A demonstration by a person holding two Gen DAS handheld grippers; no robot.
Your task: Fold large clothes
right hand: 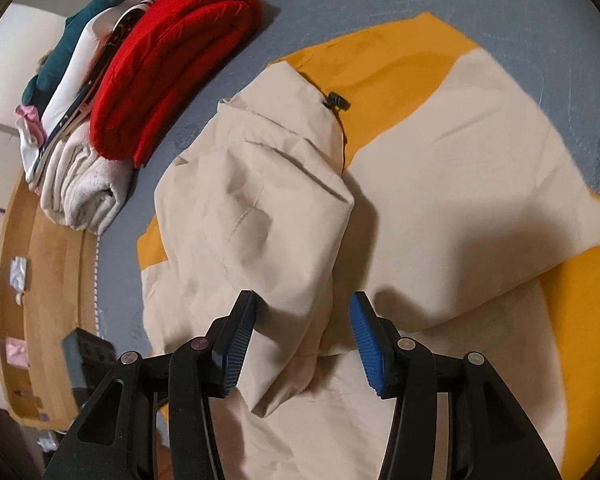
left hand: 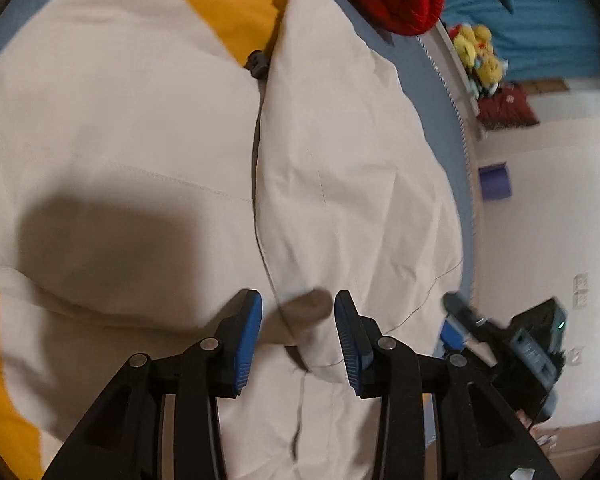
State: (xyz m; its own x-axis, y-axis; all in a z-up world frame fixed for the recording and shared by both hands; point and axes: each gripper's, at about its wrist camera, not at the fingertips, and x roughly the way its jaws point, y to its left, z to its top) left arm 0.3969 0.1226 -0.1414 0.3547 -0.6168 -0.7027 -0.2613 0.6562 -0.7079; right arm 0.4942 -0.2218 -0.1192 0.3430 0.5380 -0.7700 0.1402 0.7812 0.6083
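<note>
A large cream and mustard-yellow jacket lies spread on the blue-grey bed; it also shows in the right wrist view. One sleeve is folded over the body. A black cord toggle sits near the collar, also seen in the right wrist view. My left gripper is open just above the folded edge. My right gripper is open above the sleeve's lower end. The right gripper also appears at the left view's right edge.
A stack of folded clothes with a red knit on top, a cream fleece and a teal garment sits at the bed's edge. A wooden floor lies beyond. A yellow plush toy sits beside the bed.
</note>
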